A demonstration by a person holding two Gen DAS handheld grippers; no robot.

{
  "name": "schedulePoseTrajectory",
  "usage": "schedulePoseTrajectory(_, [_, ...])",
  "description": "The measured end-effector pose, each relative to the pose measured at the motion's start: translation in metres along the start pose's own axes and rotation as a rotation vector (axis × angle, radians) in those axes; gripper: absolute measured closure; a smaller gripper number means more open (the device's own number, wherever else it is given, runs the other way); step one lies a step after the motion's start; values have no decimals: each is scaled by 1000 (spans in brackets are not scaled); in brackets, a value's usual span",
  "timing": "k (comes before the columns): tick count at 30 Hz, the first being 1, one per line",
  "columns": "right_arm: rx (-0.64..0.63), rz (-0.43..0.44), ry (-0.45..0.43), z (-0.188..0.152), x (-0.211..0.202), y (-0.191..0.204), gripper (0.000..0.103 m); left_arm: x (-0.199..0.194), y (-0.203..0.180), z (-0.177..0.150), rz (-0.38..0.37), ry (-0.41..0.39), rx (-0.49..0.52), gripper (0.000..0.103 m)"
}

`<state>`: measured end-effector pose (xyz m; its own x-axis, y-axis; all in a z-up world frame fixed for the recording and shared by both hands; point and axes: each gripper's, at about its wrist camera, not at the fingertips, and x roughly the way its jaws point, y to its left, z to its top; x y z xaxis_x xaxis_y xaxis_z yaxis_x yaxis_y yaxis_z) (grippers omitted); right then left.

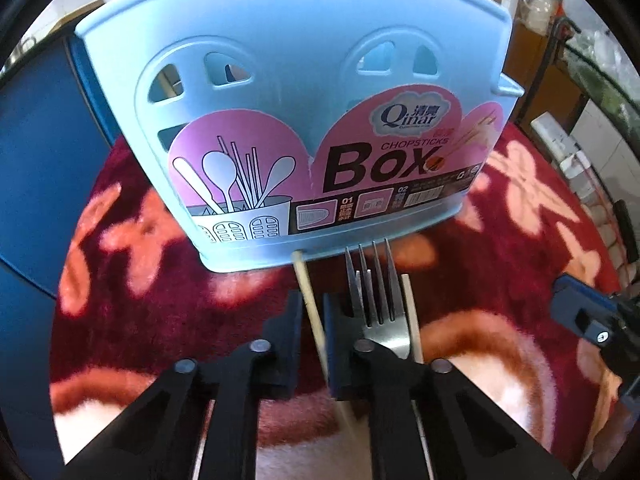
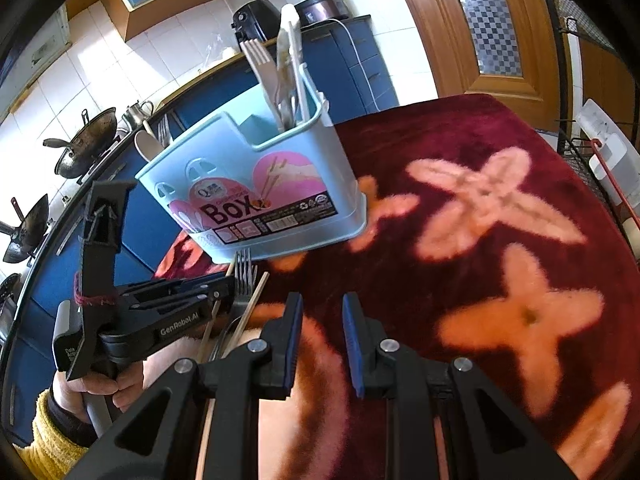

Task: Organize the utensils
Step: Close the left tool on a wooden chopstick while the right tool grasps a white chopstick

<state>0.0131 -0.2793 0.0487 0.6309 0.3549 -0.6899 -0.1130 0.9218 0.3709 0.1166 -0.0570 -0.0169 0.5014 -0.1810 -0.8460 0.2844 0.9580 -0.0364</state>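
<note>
A light blue chopsticks box [image 1: 296,128] stands on the red flowered cloth; it also shows in the right wrist view [image 2: 256,184], holding white utensils [image 2: 286,72] and a spoon [image 2: 146,146]. My left gripper [image 1: 312,320] has its jaws around a wooden chopstick [image 1: 310,308], just in front of the box base. A metal fork [image 1: 374,292] and a second chopstick [image 1: 412,316] lie right of it. In the right wrist view the left gripper [image 2: 224,292] sits over the fork [image 2: 243,276]. My right gripper [image 2: 320,320] is open and empty above the cloth.
The red cloth with pink flowers [image 2: 500,240] covers the table. Blue cabinets [image 2: 348,60], woks [image 2: 86,146] and a kettle lie behind. A wooden door [image 2: 492,20] is at the far right. A wire rack [image 2: 580,152] stands at the table's right edge.
</note>
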Motion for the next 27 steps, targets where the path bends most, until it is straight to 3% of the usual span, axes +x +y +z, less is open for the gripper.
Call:
schedulePoseTrajectory(10, [-18,21,46,-2,12,19,80,-35,35,-19,-63,-79,-148,99])
schedulePoseTrajectory(14, [-19,38,91,-3,23,29,80,-51,48,-26,-46,-134,-199,99])
schedulePoseTrajectory(19, [-12,74,152,-5,38,45,80,-64,54,-31,-34,-175,-221,99])
schedulePoseTrajectory(27, [-45,27,226,-7,55,60,80,-72,61,-38,-29,-212,-236,99])
